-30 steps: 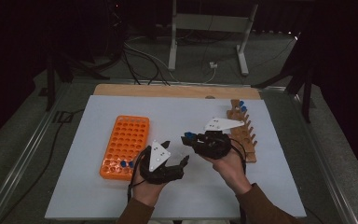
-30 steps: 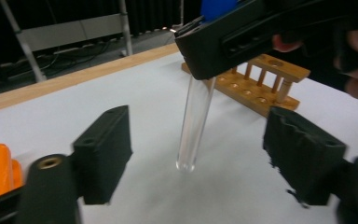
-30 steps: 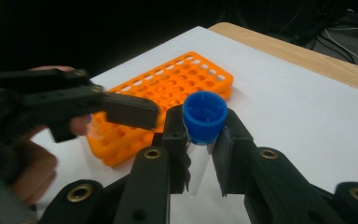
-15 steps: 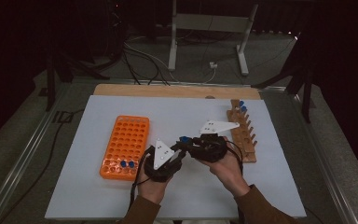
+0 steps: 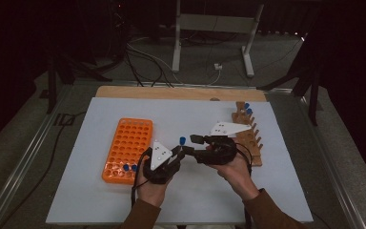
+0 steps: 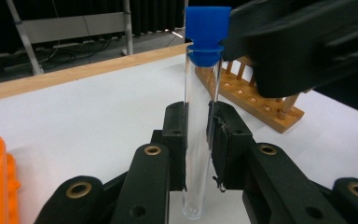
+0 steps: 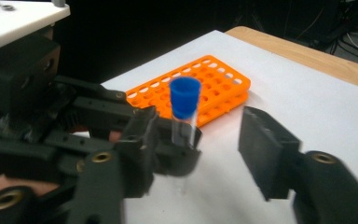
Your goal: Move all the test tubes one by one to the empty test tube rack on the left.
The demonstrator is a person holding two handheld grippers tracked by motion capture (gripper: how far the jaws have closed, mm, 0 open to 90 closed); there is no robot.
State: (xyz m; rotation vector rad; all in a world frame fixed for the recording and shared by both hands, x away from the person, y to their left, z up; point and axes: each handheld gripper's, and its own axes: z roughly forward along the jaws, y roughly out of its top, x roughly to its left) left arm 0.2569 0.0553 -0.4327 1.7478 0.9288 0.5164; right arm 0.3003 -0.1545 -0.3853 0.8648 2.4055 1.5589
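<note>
A handover is judged to be midway. The blue-capped test tube (image 6: 201, 116) is held upright above the middle of the white surface (image 5: 76, 191), pinched between the pads of the left tongs (image 6: 196, 144). The right tongs (image 7: 214, 149) have just been opening and stand spread, with the tube clear of their pads. Two capped tubes are already seated in the near row of the orange rack (image 5: 128, 143) at the left; a few remain in the wooden rack (image 5: 248, 138) at the right.

We're looking at a lab bench: an orange tube rack (image 5: 127, 149) sitting at nine o'clock, a wooden tube stand (image 5: 249, 138) lying at three, cables (image 5: 147, 62) trailing beyond.
</note>
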